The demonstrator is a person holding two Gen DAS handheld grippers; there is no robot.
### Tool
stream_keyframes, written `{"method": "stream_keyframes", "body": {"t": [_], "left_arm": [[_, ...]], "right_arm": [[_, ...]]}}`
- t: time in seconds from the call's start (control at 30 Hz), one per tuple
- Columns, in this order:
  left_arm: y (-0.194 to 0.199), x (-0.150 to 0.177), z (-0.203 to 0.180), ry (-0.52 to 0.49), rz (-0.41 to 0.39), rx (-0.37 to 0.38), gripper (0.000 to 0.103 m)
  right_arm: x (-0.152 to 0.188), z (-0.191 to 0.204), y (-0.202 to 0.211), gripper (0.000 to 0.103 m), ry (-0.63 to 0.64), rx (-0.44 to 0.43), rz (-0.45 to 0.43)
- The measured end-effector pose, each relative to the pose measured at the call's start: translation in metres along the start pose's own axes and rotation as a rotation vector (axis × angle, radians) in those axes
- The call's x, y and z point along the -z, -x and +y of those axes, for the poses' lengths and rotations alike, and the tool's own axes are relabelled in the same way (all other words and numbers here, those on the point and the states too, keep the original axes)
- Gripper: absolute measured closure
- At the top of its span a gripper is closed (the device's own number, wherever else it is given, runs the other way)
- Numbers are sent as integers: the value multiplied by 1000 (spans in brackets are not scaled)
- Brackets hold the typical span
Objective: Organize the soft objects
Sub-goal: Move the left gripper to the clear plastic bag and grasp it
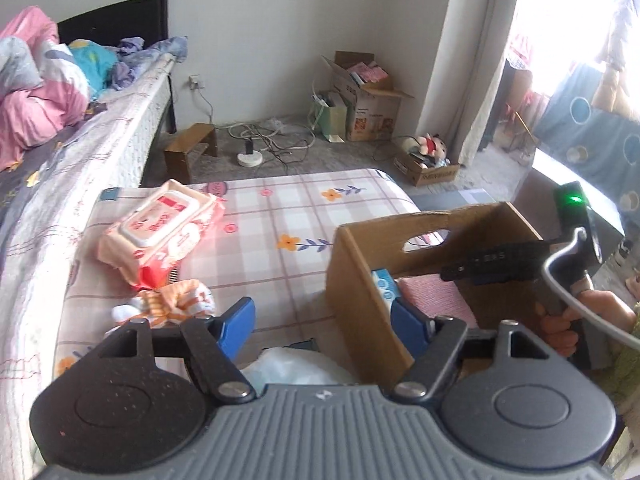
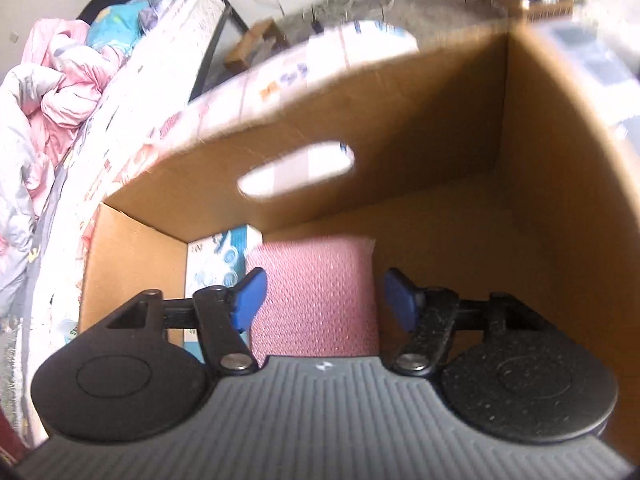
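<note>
A cardboard box with a handle slot stands on the flowered mattress. Inside it lie a pink textured pack and, to its left, a blue-and-white pack. My right gripper reaches down into the box, open, with its fingers on either side of the pink pack and not pressing it. A hand holds it. My left gripper is open and holds nothing, just left of the box's near corner. A wet-wipes pack and an orange-striped cloth lie on the mattress to its left. Something of white plastic shows below it.
A bed with a pink quilt runs along the left. On the floor beyond the mattress are a small brown box, cables and a power strip, open cartons and a box with a plush toy.
</note>
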State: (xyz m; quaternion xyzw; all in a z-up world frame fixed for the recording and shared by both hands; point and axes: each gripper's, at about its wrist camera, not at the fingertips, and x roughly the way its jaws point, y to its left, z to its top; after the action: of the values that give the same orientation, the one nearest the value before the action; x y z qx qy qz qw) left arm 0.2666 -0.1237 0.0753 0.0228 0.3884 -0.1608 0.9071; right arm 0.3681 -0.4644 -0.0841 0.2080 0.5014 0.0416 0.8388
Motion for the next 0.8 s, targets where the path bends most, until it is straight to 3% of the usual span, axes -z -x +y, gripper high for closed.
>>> {"method": "stream_keyframes", "body": {"t": [0.17,0.4,0.53,0.67,0.8], "left_arm": [[46,32,59,87,-52,-91,26],[84,83,120,129,-57,-244,26],[91,107,139,119,-32,-302,28],[84,124,151,121,6,-324,32],[70,134,166,156,47,-318,44]], "right_arm": [[9,25,31,32,47,14,-104],[19,79,75,32,125,-96,-130],[14,141,78,32,174,-222,-67],[32,219,72,34,235,-349,34],[52,290,53,39,289,-447,151]]}}
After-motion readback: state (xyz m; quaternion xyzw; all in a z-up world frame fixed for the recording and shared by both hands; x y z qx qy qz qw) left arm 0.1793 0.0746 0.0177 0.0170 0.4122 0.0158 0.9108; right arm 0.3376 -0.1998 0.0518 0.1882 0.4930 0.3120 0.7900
